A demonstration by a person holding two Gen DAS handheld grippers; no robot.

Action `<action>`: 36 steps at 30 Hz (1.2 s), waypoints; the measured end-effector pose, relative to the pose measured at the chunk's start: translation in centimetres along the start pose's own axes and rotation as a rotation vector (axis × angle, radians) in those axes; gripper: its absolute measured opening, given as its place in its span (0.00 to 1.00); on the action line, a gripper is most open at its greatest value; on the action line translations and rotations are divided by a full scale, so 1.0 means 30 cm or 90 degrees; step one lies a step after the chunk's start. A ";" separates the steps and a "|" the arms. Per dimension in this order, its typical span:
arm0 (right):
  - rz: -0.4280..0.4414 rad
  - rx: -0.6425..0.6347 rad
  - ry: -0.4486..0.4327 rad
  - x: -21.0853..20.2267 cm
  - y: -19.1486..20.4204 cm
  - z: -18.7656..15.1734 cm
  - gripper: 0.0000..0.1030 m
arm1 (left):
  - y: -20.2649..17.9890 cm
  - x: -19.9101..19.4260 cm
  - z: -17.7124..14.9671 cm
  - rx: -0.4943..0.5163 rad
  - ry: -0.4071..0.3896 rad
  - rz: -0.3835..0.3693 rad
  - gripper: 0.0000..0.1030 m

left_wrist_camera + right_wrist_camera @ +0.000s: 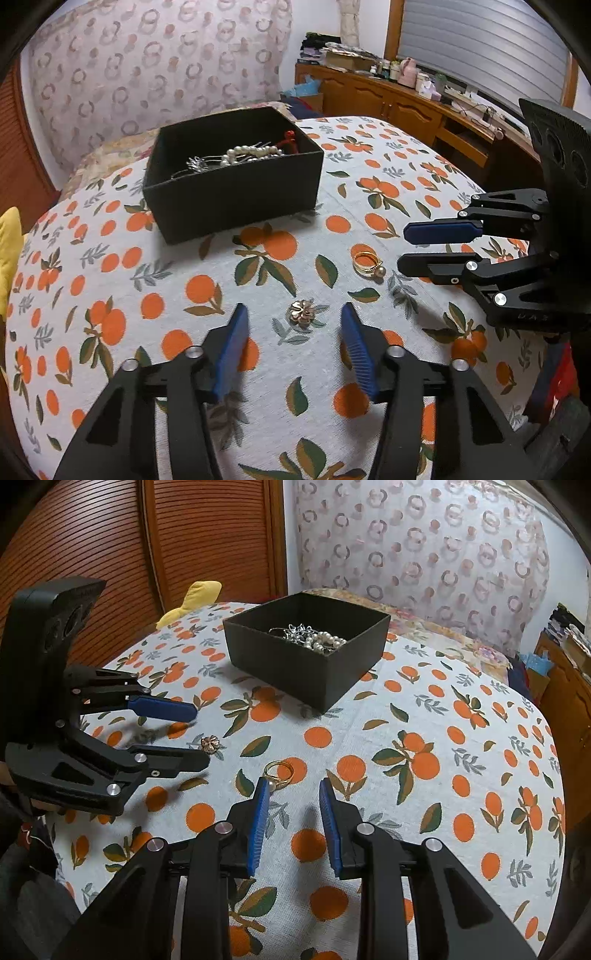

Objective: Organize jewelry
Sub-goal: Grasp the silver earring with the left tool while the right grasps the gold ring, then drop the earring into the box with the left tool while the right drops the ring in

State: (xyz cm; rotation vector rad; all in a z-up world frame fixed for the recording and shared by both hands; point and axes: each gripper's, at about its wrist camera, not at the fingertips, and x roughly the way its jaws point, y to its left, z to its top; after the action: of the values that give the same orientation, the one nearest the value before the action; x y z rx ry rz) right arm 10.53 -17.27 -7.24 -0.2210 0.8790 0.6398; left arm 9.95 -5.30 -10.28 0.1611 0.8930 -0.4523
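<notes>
The small rose-gold flower-shaped brooch (301, 312) lies on the desk cloth with orange fruit print (258, 280), just ahead of the left gripper (294, 317) and between the tips of its two blue-padded fingers (232, 350). The jaws stand about half open on both sides of it and the pads do not touch it.

The gold rings with a small pearl (279, 771) lie just beside the left finger tip of the right gripper (293, 788); the pearl seems to touch this tip or lie right against it, but the rings are a little to the left of the gap, not inside it. These jaws are narrowly open and hold nothing.

Both grippers point steeply down toward the desk, close together, the right one coming in from the right side of the left wrist view.

The black square cardboard box (232, 192) stands farther away on the desk, with a white pearl string (251, 152) and silver pieces (197, 164) inside.
</notes>
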 end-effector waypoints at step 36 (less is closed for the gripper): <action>0.014 -0.038 0.005 0.041 0.033 0.036 0.12 | 0.067 -0.113 0.065 -0.049 -0.087 0.007 0.11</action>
State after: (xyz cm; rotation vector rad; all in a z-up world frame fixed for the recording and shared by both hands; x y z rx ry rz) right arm 11.21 -15.50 -7.45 -0.2678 0.8710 0.6865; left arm 10.41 -3.06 -6.50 0.0643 0.7734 -0.4129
